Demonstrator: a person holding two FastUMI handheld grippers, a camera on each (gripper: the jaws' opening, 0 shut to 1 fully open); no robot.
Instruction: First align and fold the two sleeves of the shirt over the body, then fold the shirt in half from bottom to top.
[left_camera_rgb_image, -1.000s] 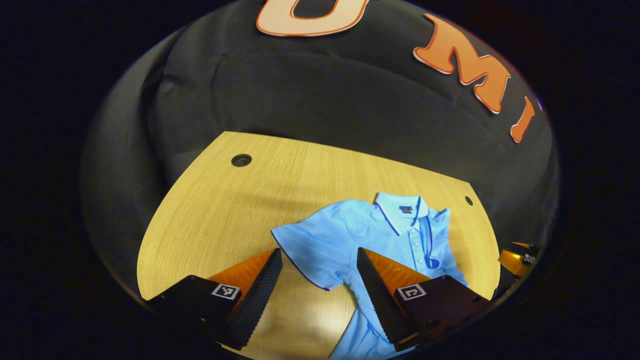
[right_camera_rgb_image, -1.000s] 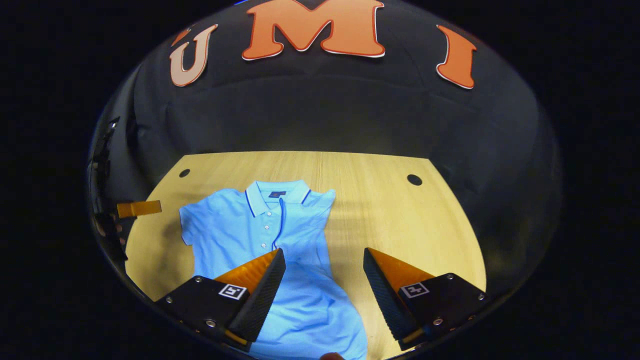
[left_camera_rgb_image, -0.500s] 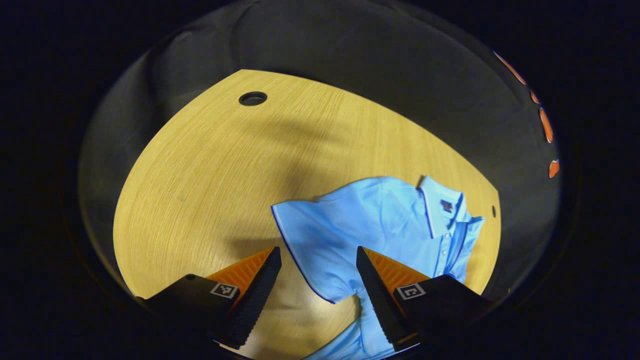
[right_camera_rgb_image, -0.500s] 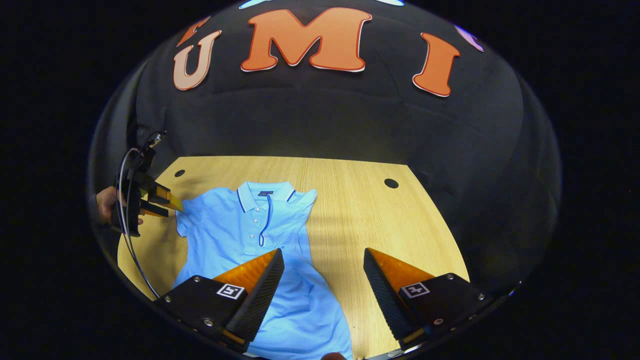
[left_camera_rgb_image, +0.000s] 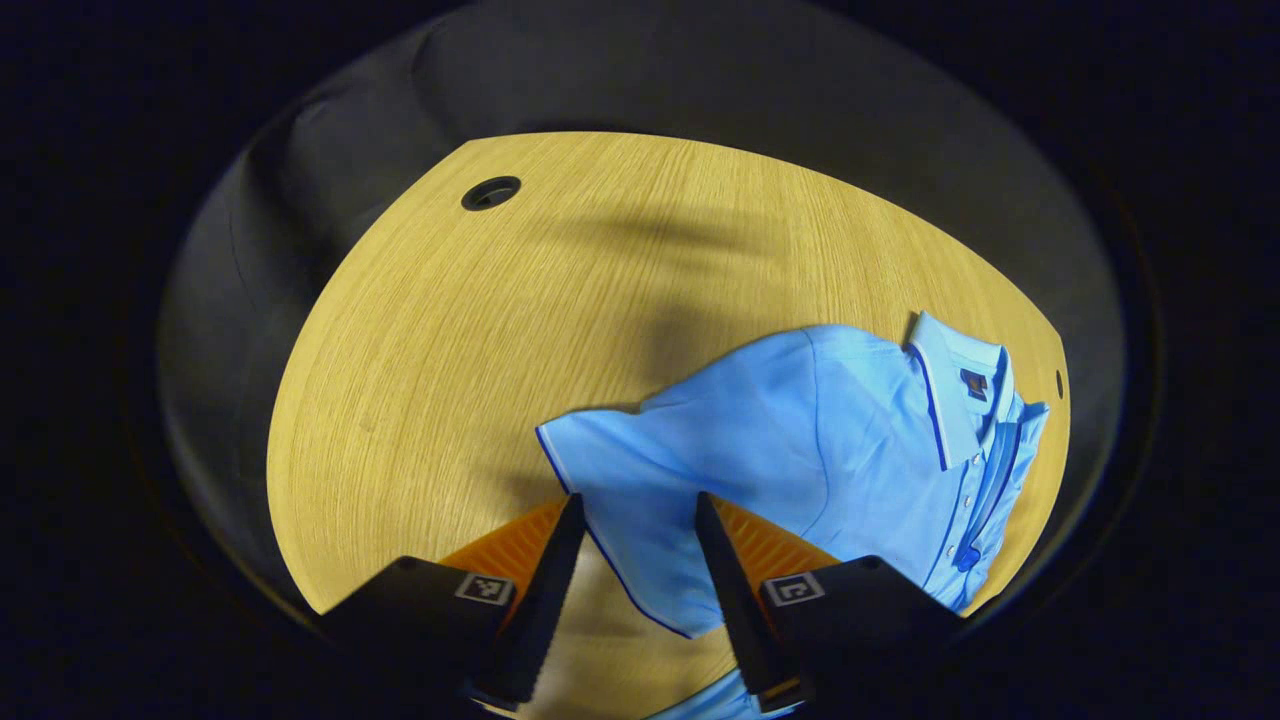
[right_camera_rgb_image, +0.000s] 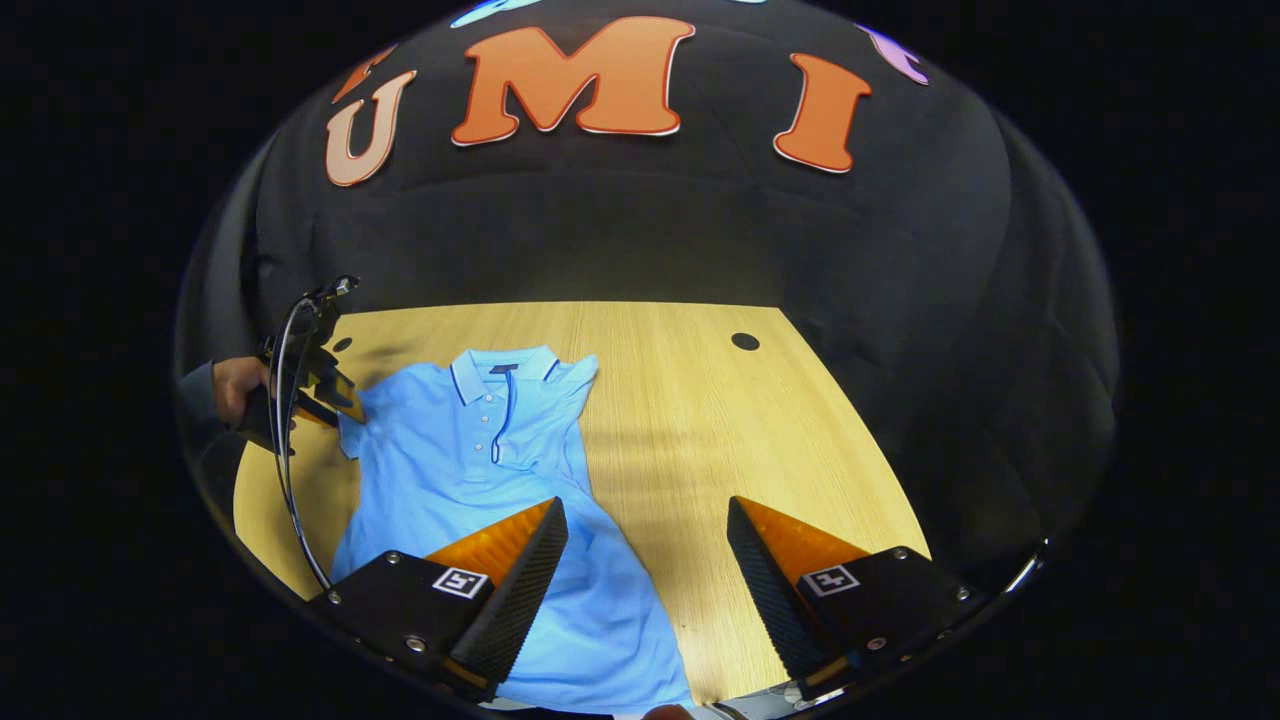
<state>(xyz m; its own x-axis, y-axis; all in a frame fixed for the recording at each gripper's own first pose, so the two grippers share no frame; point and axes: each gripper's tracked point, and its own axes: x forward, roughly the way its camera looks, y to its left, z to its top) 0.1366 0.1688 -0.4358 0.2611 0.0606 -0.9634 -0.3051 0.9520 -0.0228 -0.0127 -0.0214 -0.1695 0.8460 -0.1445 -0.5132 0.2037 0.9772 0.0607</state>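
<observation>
From my left gripper view, my left gripper (left_camera_rgb_image: 630, 560) is part open, its fingers either side of the sleeve (left_camera_rgb_image: 640, 500) hem; I can't tell whether they touch it. The blue shirt (left_camera_rgb_image: 830, 450) lies flat on the wooden table (left_camera_rgb_image: 480, 330). My right gripper view adds the hand (right_camera_rgb_image: 235, 385) carrying that tool at the sleeve, and my right gripper (right_camera_rgb_image: 648, 560) wide open, empty, above the shirt's lower body.

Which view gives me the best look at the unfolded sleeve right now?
The left gripper view: the sleeve lies spread flat between the left gripper jaws, hem edge clear. The right gripper view shows that sleeve small and far off at the shirt's side.
</observation>
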